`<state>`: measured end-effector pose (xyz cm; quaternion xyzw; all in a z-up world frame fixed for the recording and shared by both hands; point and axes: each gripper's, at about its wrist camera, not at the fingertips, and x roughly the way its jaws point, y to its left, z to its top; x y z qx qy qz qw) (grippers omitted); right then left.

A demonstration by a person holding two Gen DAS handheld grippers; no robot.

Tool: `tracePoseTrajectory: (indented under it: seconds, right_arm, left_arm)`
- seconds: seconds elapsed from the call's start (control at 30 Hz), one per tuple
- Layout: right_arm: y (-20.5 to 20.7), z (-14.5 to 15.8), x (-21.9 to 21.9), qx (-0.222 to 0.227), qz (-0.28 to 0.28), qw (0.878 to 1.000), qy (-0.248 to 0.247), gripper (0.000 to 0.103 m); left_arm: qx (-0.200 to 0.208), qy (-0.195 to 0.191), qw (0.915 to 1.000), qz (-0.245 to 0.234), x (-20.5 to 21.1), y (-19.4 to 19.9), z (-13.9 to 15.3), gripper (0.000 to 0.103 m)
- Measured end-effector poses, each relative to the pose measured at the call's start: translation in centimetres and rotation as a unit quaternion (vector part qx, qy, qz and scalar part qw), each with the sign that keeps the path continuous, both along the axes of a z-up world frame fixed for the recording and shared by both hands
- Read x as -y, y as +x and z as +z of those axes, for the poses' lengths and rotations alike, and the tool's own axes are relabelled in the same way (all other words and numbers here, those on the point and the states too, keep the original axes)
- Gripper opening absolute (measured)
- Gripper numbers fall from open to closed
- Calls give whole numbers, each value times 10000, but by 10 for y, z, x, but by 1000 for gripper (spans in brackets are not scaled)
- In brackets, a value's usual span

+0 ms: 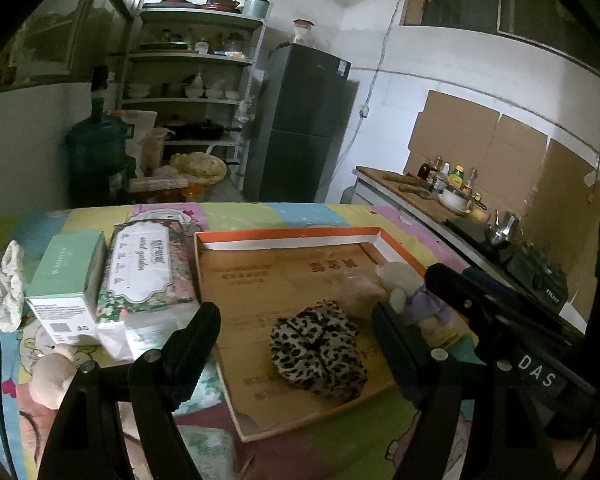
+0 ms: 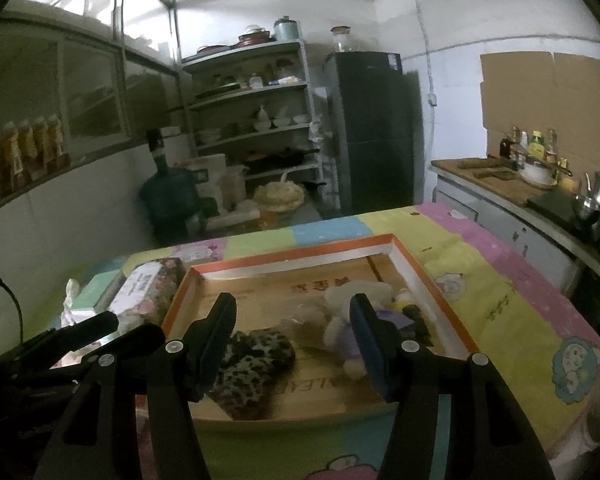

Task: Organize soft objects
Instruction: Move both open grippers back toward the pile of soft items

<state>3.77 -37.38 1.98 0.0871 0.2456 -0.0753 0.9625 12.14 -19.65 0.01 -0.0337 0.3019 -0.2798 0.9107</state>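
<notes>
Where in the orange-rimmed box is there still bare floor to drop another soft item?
The far-left part of the orange-rimmed cardboard box, behind the leopard-print fabric scrunchie, is bare. Its right side is crowded by the white plush toy in purple. Left of the box, the floral tissue pack and mint-green carton fill the tabletop.

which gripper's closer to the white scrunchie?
Left. The white scrunchie lies outside the tray, beyond the left gripper. The right gripper hovers over the tray, farther away.
</notes>
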Motion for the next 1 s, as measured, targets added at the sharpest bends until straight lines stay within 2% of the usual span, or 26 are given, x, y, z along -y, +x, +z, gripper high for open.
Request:
tracePoseTrajectory:
  seconds: [0.4, 1.0]
  right_arm:
    - [8, 0, -32, -19, 290, 9996, -24, 61]
    - [23, -3, -93, -110, 866, 9961, -90, 61]
  left_arm:
    - [36, -33, 9994, 330, -35, 1, 3, 77]
    - [104, -103, 9935, 1130, -116, -2, -2, 77]
